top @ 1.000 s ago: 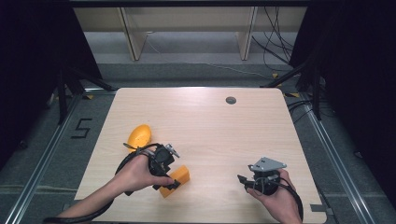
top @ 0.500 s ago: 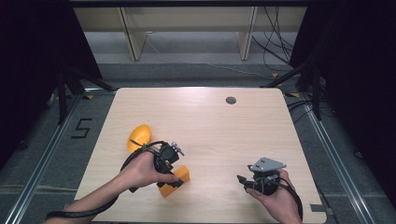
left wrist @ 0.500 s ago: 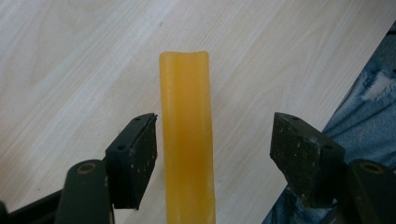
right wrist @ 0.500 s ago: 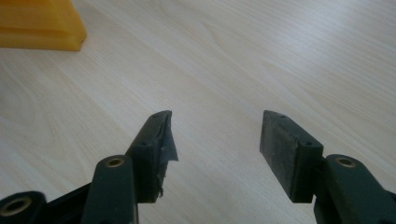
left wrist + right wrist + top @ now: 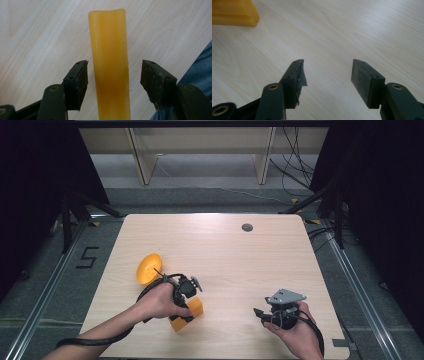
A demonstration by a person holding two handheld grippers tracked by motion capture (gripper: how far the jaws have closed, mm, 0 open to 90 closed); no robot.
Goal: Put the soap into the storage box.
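On the tabletop (image 5: 230, 250), two orange pieces: one bowl (image 5: 148, 268), one block (image 5: 110, 65) between the closing, not-yet-touching left gripper (image 5: 113, 75) jaws, long axis pointing away. Right gripper (image 5: 327, 75) apart, empty.

the left gripper (image 5: 112, 75) looks down on pale wooden table (image 5: 37, 32); a long orange piece (image 5: 110, 62) runs upright between its two black jaws, which have just been closing, with a gap on each side; blue cloth (image 5: 200, 65) at right edge
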